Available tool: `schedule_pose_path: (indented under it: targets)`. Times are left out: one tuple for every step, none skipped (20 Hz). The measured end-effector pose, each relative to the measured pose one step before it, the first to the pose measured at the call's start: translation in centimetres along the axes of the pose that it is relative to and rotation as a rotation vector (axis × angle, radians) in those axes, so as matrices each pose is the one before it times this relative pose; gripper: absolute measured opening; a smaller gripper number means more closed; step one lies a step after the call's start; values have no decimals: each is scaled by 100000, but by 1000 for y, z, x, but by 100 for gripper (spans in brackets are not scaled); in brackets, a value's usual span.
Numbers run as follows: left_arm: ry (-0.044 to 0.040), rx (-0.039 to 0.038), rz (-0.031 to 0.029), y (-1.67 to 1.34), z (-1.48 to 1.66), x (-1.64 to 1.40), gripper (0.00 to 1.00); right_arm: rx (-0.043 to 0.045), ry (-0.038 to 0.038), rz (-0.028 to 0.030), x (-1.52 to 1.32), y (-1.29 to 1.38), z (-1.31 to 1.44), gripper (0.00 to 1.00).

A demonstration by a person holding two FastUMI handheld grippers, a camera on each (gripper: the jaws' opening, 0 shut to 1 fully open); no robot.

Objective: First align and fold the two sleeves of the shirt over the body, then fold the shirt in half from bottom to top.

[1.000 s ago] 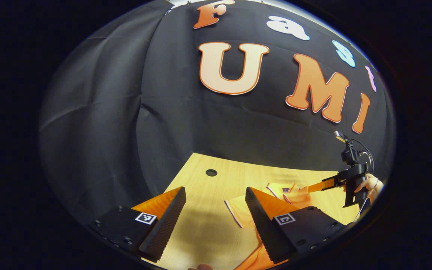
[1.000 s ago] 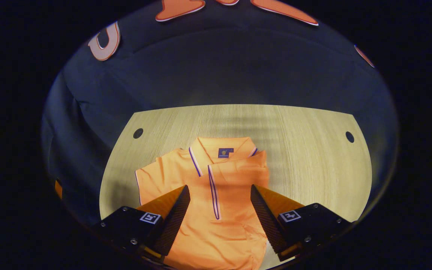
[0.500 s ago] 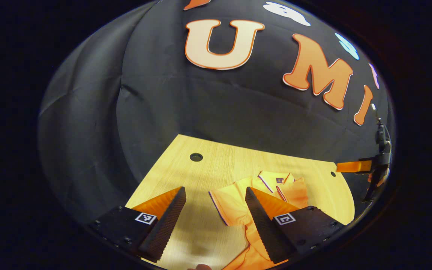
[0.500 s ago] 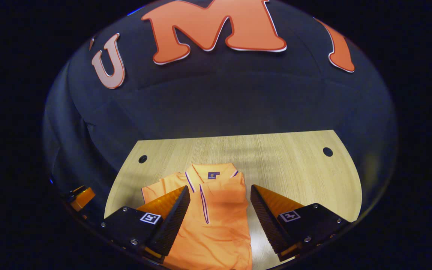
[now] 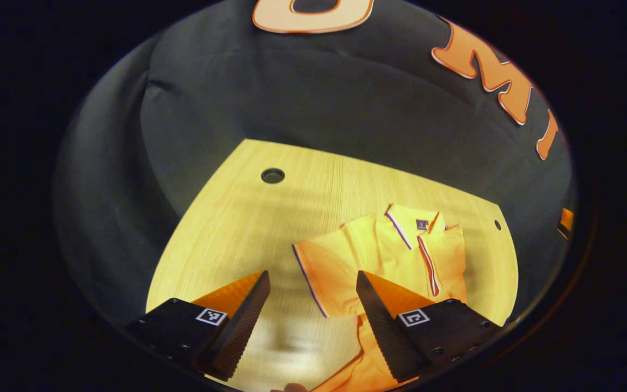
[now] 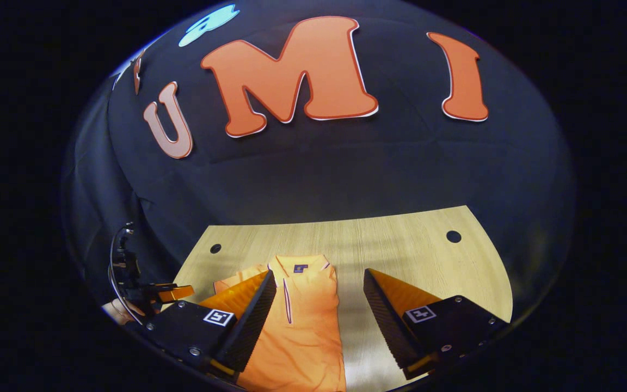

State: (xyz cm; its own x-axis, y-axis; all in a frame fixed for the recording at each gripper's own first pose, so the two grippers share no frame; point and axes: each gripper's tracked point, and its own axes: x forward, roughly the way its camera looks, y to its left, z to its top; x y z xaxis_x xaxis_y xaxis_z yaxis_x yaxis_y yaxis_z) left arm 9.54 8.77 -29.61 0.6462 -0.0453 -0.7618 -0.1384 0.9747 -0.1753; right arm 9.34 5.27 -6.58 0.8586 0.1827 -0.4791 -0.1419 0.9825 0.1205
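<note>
An orange polo shirt (image 5: 384, 253) with purple-and-white trim lies flat on the wooden table (image 5: 237, 218), collar toward the wall. Its right sleeve is folded over the body, while the left sleeve (image 5: 319, 272) still spreads out to the side. My left gripper (image 5: 313, 305) hovers open above the table, just in front of that sleeve's edge, with nothing between its fingers. In the right gripper view, the shirt (image 6: 308, 321) lies below my right gripper (image 6: 319, 296), which is open and holds nothing. The left gripper (image 6: 174, 293) and the hand holding it sit at the far left.
The table has a round hole near each back corner (image 5: 272, 175) (image 5: 497, 224). The black cloth wall stands close behind the table's far edge. Bare wood (image 6: 433, 267) stretches to the right of the shirt.
My left gripper has tipped down toward the table, bringing the spread sleeve closer ahead. My right gripper has drawn back and tilted up, so the shirt looks smaller and lower.
</note>
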Motion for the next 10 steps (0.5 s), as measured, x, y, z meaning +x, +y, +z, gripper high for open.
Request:
schedule_pose_path:
  targets:
    - [3952, -1771, -212, -53, -649, 1055, 98, 362, 64, -18, -180, -578, -86, 99]
    - [3751, -1170, 264, -5, -551, 953, 98, 459, 321, 127, -341, -560, -121, 99]
    - [3524, -133, 1097, 98, -423, 1148, 98, 442, 813, 132, -210, -557, -250, 99]
    - [3193, 657, 974, 39, -308, 977, 98, 793, 692, 91, -196, -520, -157, 99]
    - [3357, 171, 1483, 131, -370, 814, 98, 696, 799, 140, -125, -519, -312, 99]
    - [3660, -168, 1188, 153, -436, 693, 98, 460, 764, -34, 4, -553, -268, 99]
    - [2652, -540, 853, 171, -383, 710, 98, 637, 446, -345, -165, -644, -128, 99]
    - [1981, -959, 844, 141, -172, 643, 98, 443, 519, -171, 25, -444, -193, 99]
    - [2478, -832, 608, 181, -369, 359, 98, 551, 720, -196, 122, -320, -294, 99]
    - [1734, -923, 497, 257, -72, 435, 98, 858, 749, 48, -293, -641, -347, 99]
